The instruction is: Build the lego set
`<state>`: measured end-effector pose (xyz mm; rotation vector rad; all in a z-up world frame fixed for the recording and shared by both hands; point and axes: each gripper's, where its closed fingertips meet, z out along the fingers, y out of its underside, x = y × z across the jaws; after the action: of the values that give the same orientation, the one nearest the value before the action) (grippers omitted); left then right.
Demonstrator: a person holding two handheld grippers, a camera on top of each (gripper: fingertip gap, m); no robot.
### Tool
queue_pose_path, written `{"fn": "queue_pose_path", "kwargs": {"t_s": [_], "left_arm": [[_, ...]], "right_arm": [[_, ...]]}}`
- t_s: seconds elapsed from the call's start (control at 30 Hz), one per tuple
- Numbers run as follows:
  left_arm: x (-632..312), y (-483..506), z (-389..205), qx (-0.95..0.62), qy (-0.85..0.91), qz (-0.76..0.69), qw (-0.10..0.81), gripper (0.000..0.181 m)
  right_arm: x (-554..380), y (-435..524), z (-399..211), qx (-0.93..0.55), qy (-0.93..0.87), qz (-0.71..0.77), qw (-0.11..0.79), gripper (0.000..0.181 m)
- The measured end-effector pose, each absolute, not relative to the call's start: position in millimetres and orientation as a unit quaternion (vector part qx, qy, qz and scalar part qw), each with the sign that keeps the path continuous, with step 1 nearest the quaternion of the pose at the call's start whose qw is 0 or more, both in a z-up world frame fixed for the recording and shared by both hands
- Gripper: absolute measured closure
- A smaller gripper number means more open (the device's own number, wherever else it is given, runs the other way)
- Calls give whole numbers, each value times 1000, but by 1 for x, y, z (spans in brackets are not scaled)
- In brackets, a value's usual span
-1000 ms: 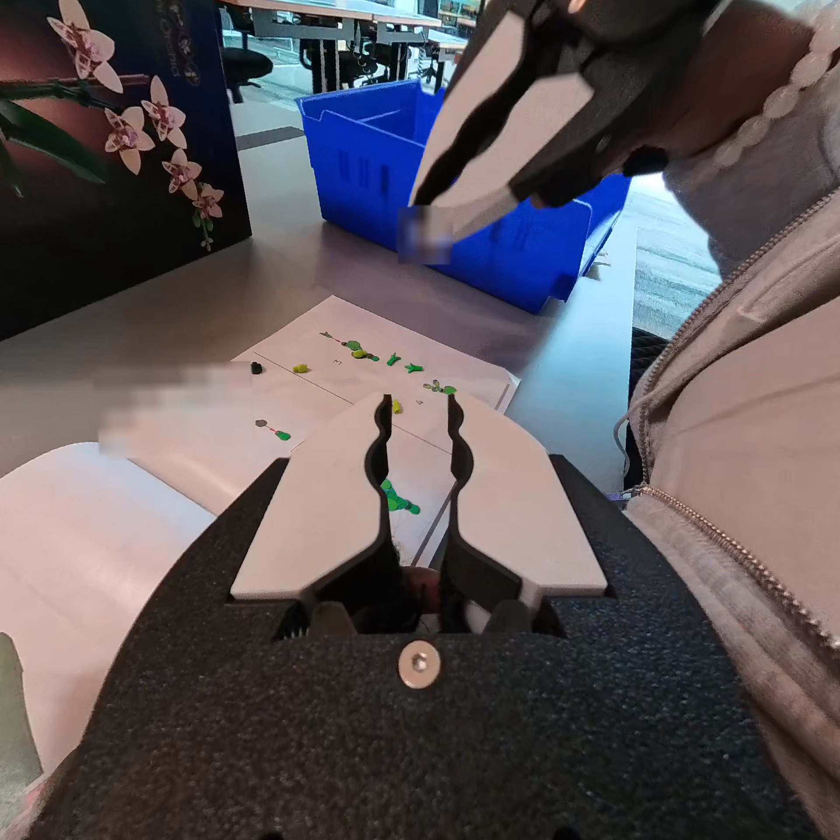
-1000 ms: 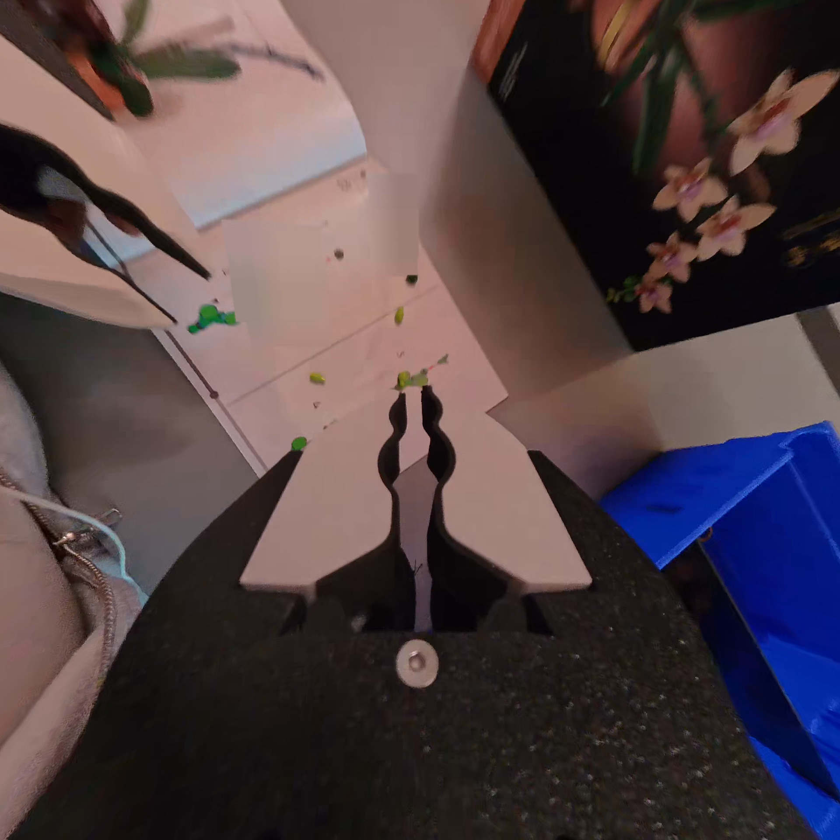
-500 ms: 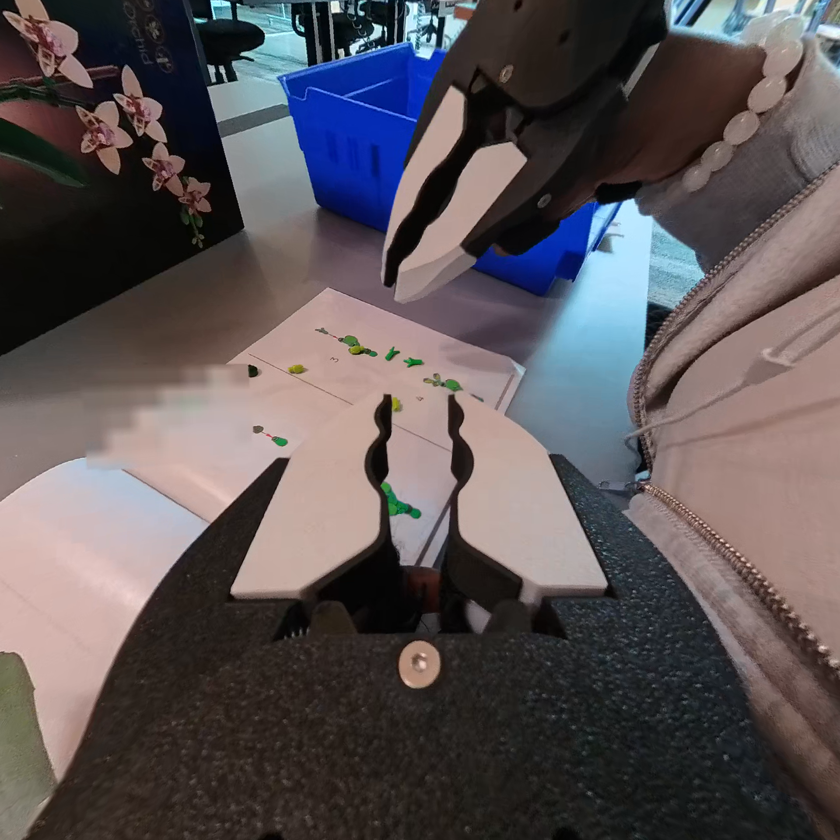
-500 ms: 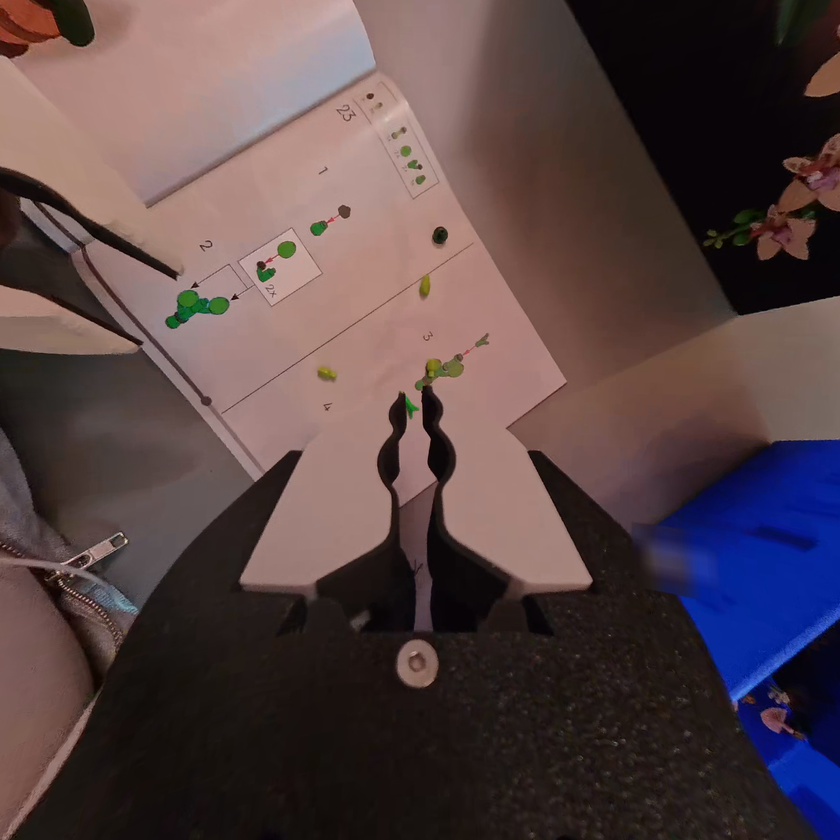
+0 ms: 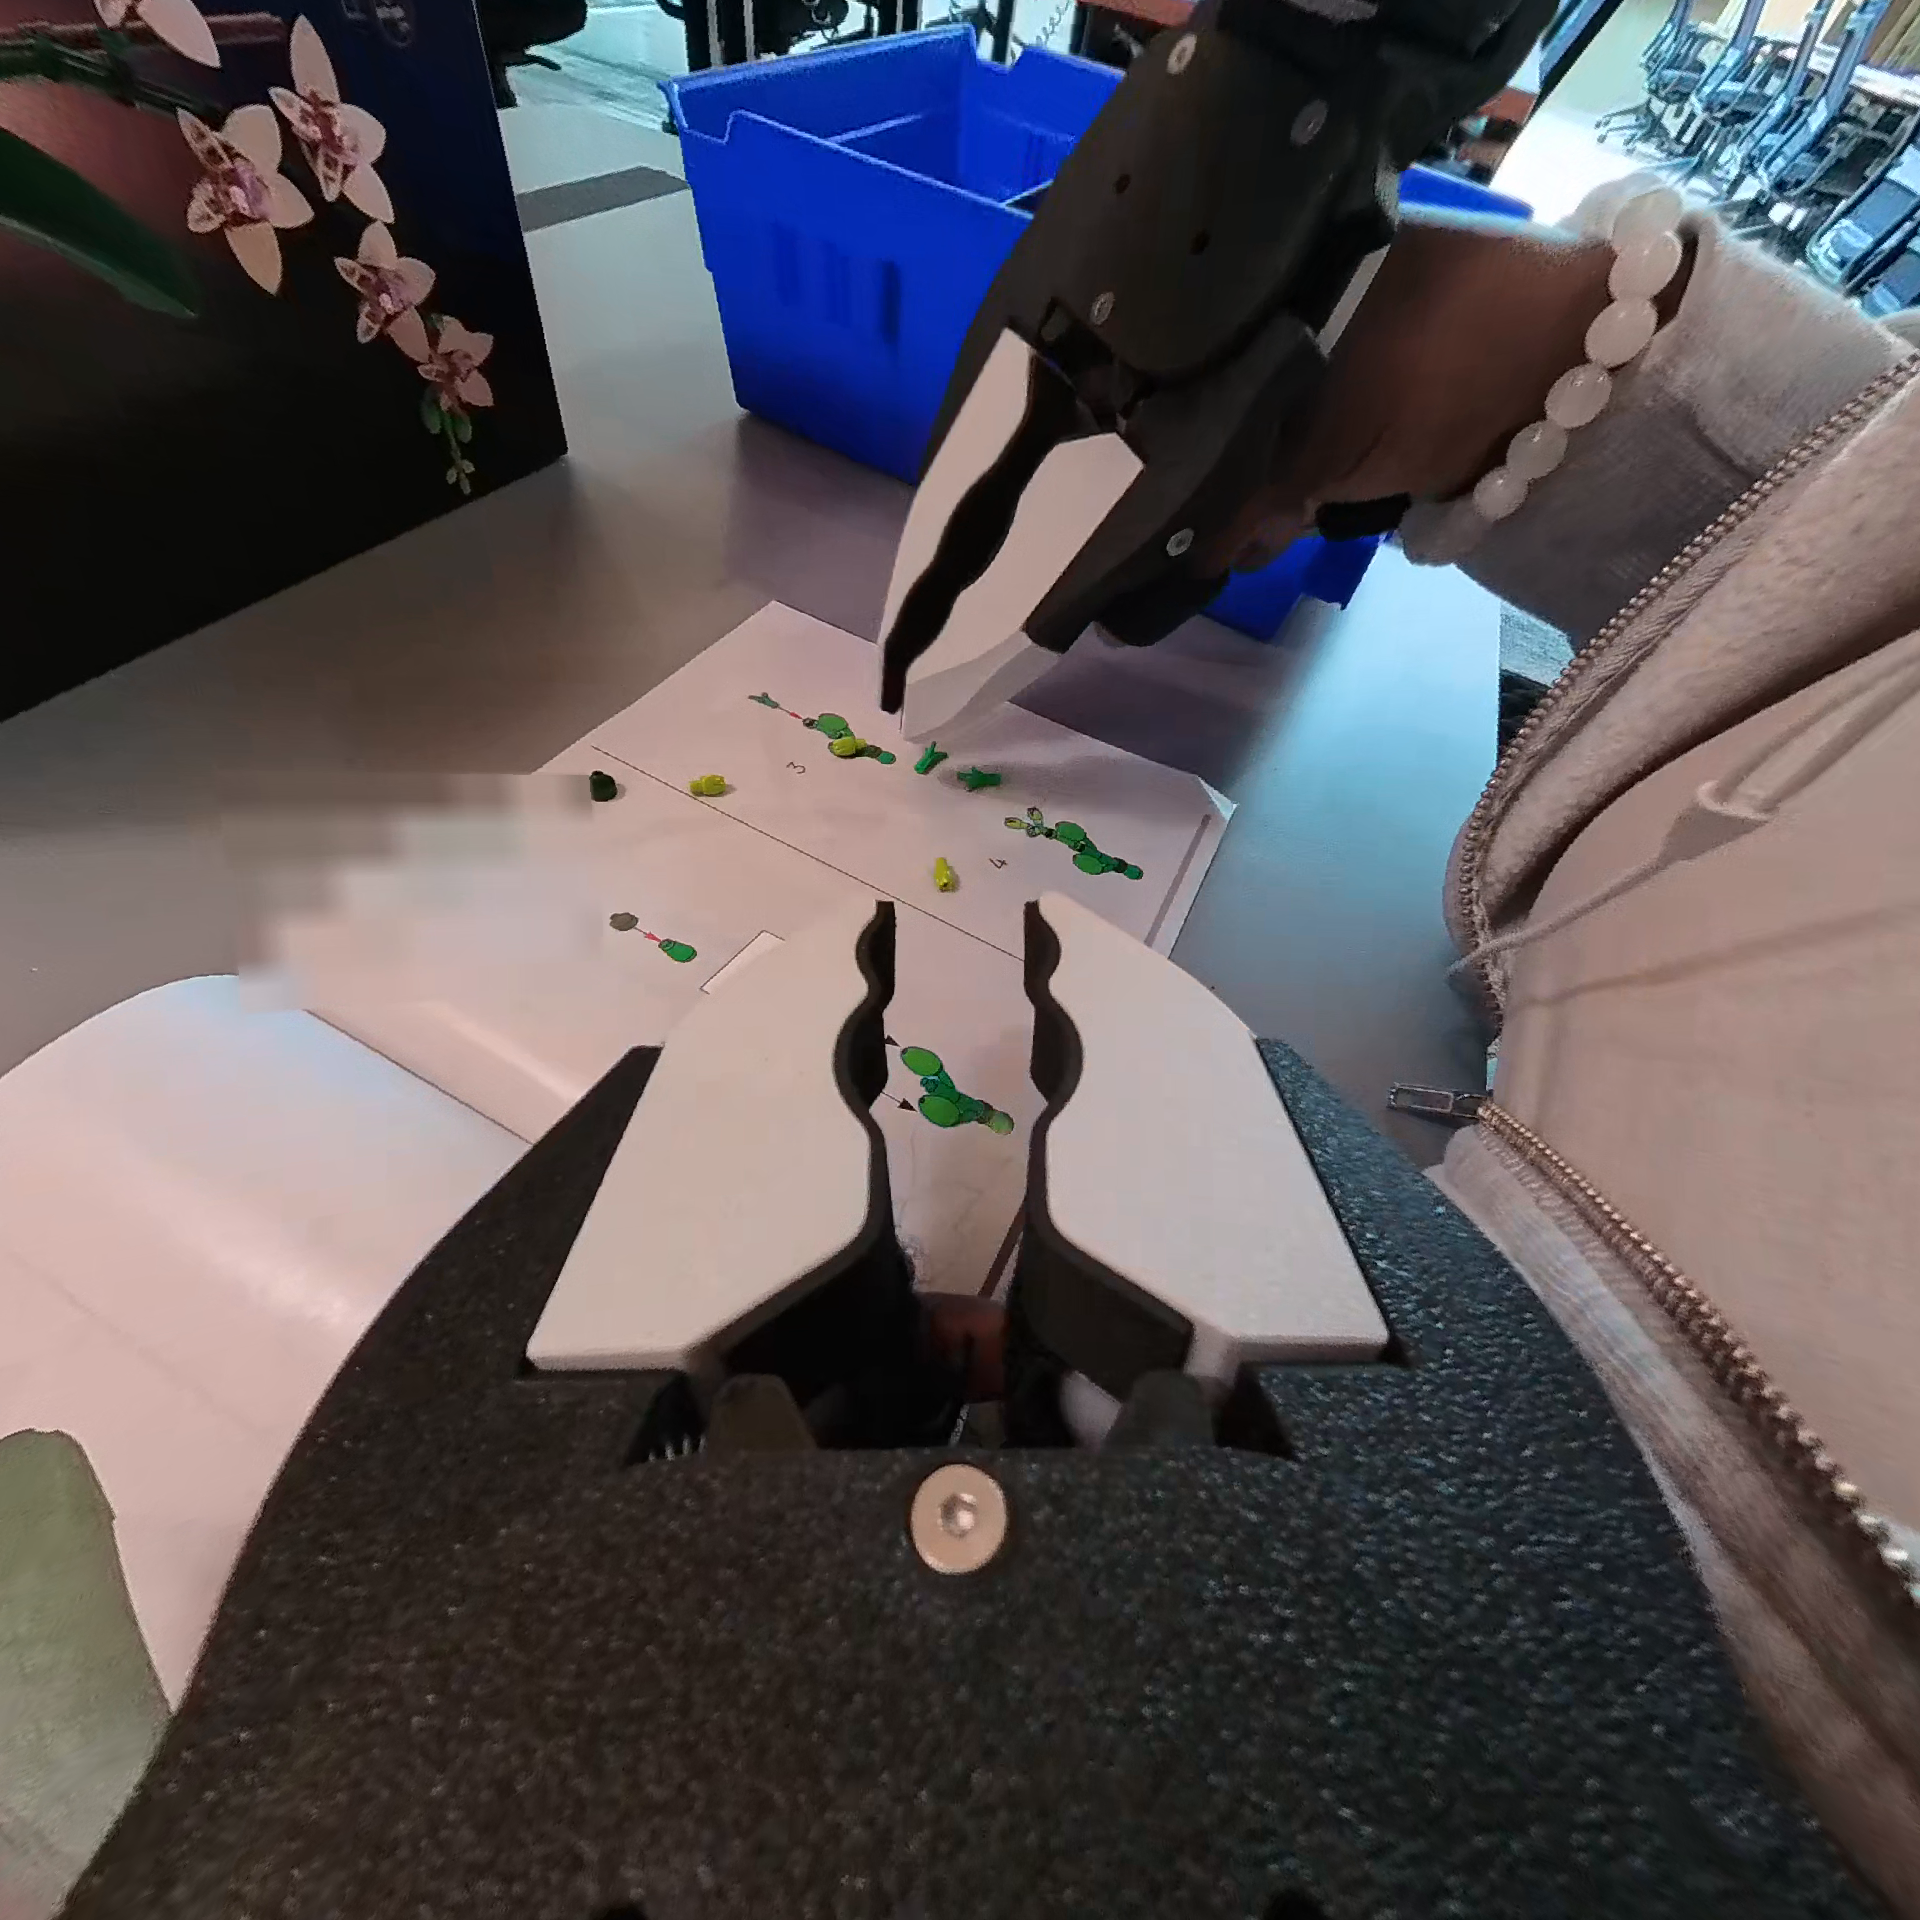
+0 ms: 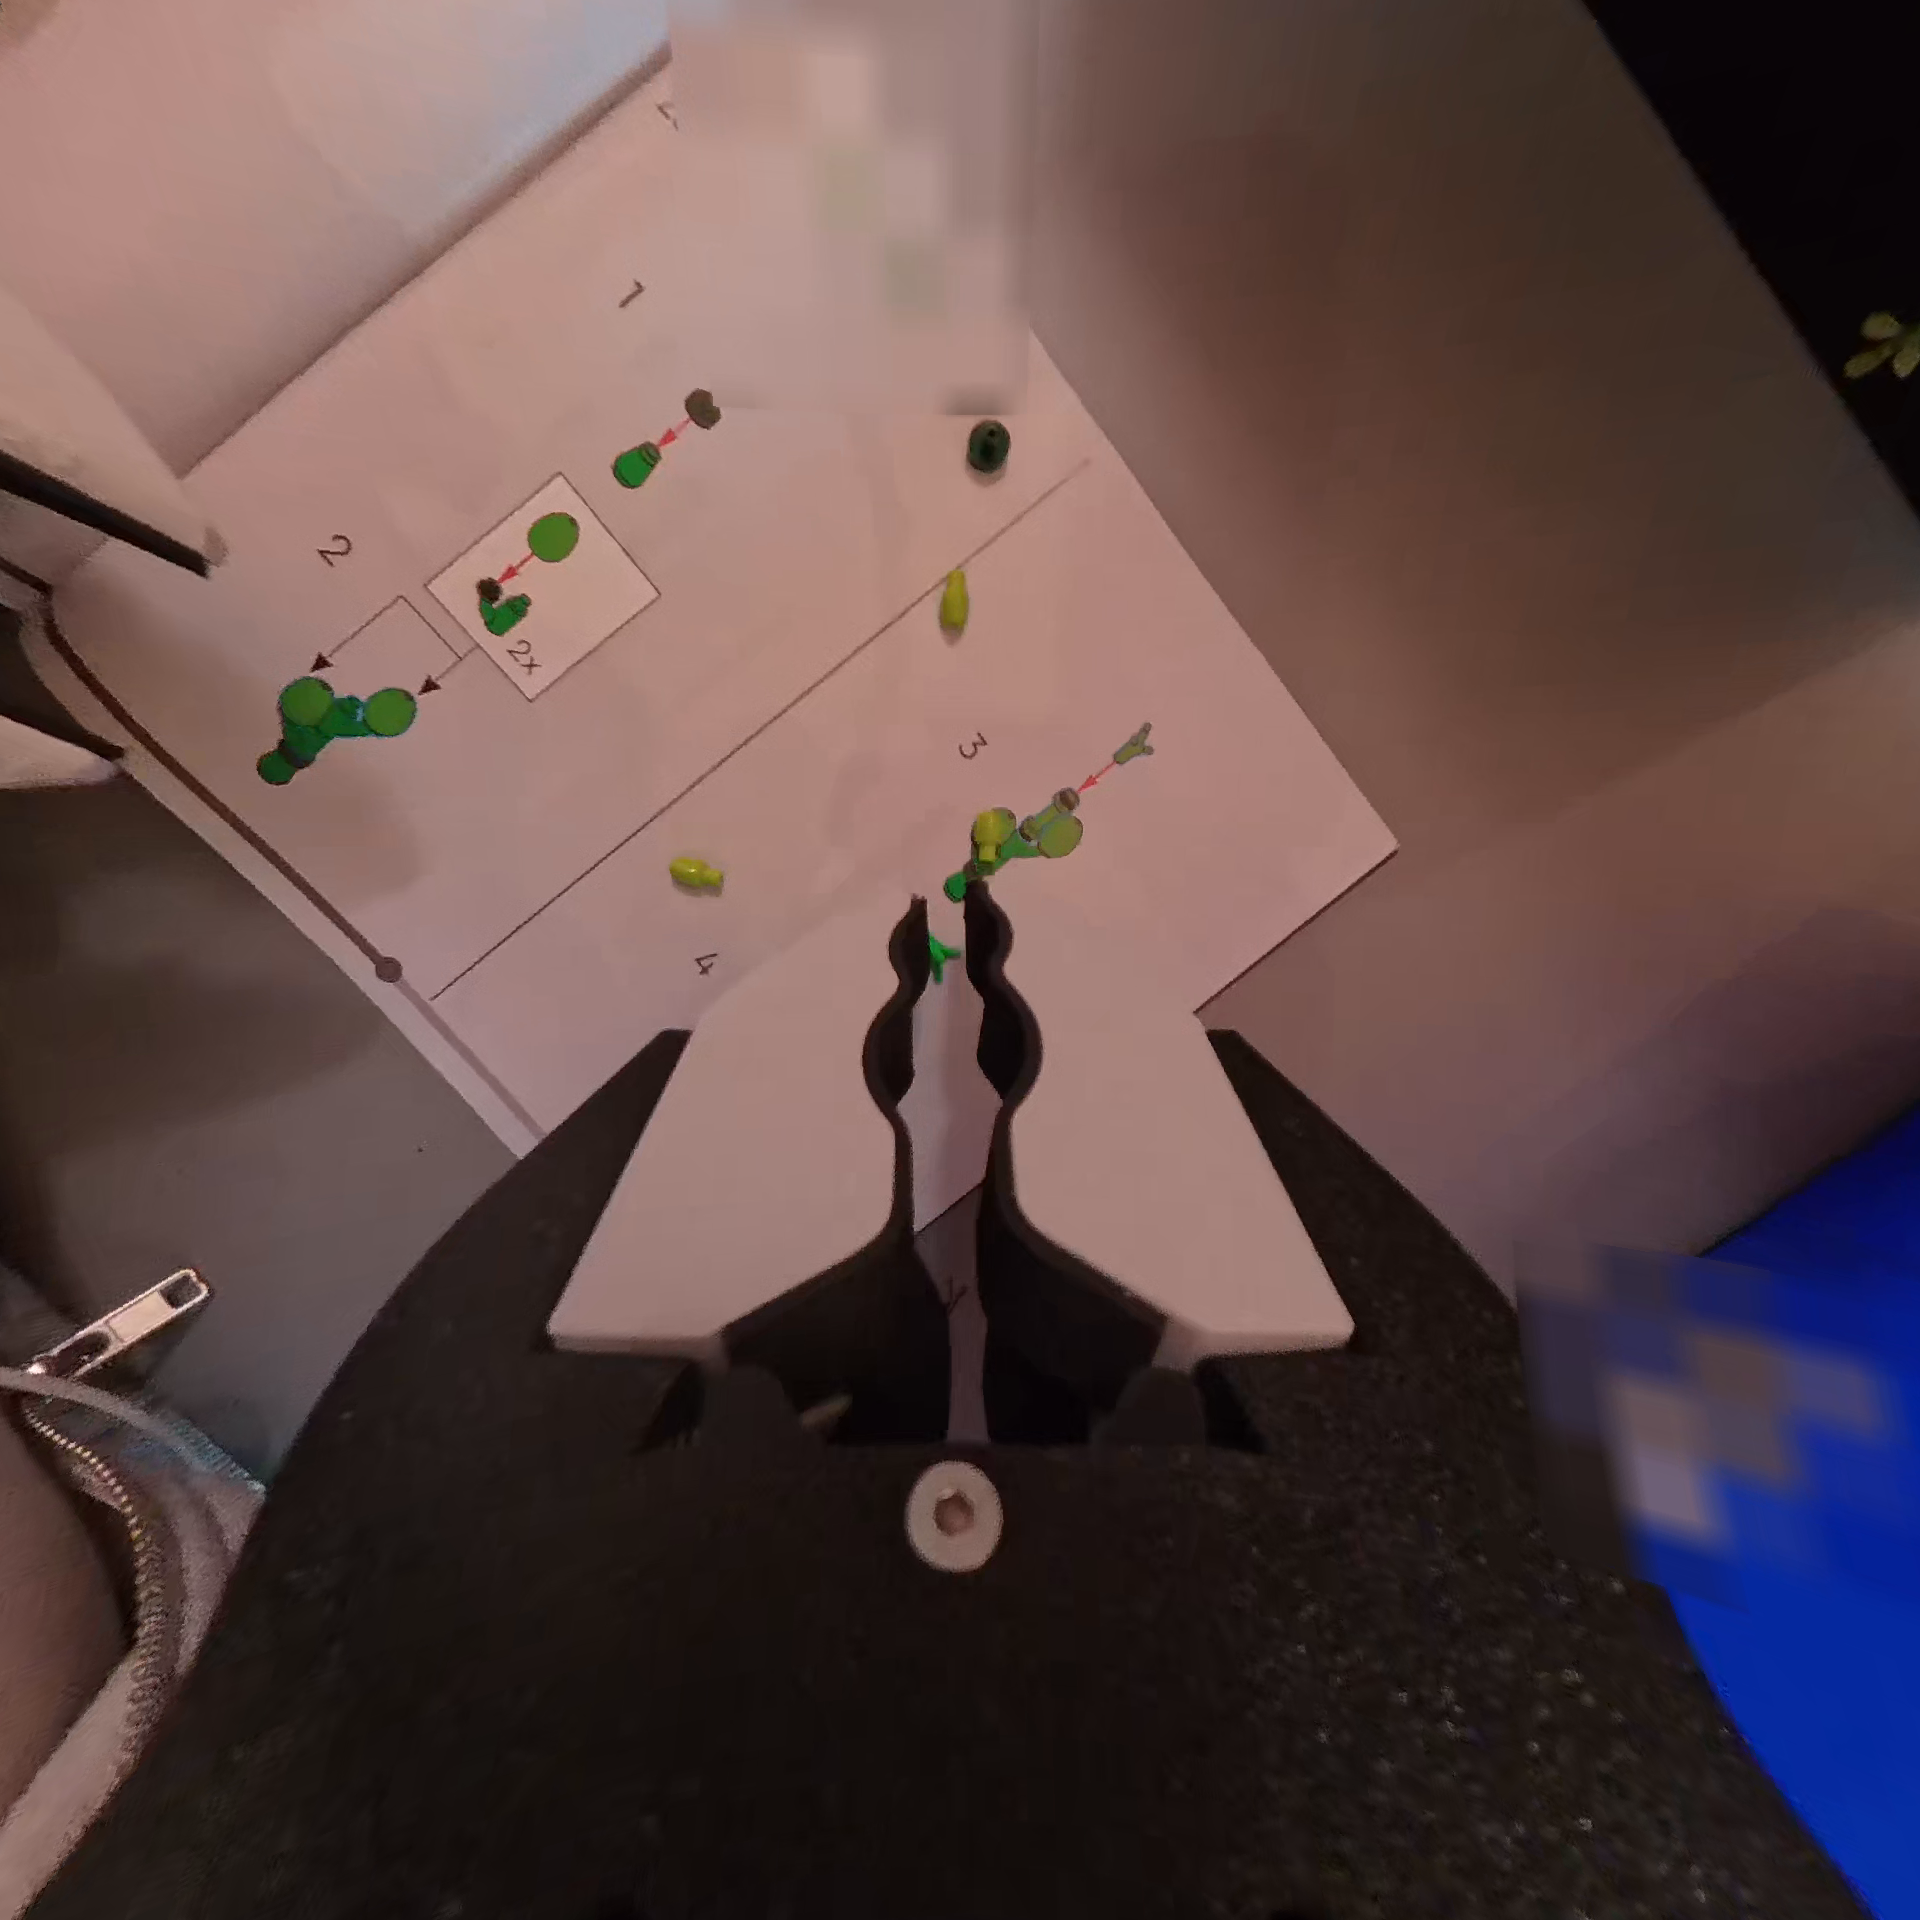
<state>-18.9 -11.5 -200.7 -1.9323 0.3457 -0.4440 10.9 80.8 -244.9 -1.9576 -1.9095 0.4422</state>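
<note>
An open instruction booklet (image 5: 831, 831) lies on the grey table with small lego pieces on it. These include a dark green piece (image 5: 603, 787), lime pieces (image 5: 709, 784) (image 5: 943, 873) and two small green pieces (image 5: 932, 758) (image 5: 979, 776). My right gripper (image 5: 902, 715) points down with its tips just above the page beside the nearer green piece. In the right wrist view, that green piece (image 6: 942, 954) shows in the narrow gap of the right gripper (image 6: 945, 904). I cannot tell if it touches. My left gripper (image 5: 956, 914) is open and empty, low over the near page.
A blue bin (image 5: 883, 260) stands at the back of the table. A dark box with orchid pictures (image 5: 260, 312) stands at the left. A person's grey zip jacket (image 5: 1714, 935) fills the right side. The dark green piece (image 6: 987, 445) and lime pieces (image 6: 954, 603) (image 6: 694, 875) lie farther along the page. My right fingertips sit around 11 cm from my left ones.
My right gripper has come down from high above the table to the booklet, over the small green piece. Its gap has stayed the same. My left gripper has barely moved.
</note>
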Motion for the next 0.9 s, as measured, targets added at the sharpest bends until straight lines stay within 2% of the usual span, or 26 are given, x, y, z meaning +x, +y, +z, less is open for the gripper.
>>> {"fn": "queue_pose_path", "kwargs": {"t_s": [0.4,0.67,0.77,0.9], "left_arm": [[-19,-11,-204,-818,143,-181,527,158],[-18,-11,-203,-818,142,-183,527,158],[-18,-11,-202,-818,144,-183,527,158],[-15,-9,-200,-817,151,-181,526,159]], "right_arm": [[19,79,-256,-696,-682,160,159,174],[18,80,-256,-690,-686,166,164,180],[14,74,-235,-682,-682,186,190,180],[29,76,-168,-655,-678,196,269,180]]}}
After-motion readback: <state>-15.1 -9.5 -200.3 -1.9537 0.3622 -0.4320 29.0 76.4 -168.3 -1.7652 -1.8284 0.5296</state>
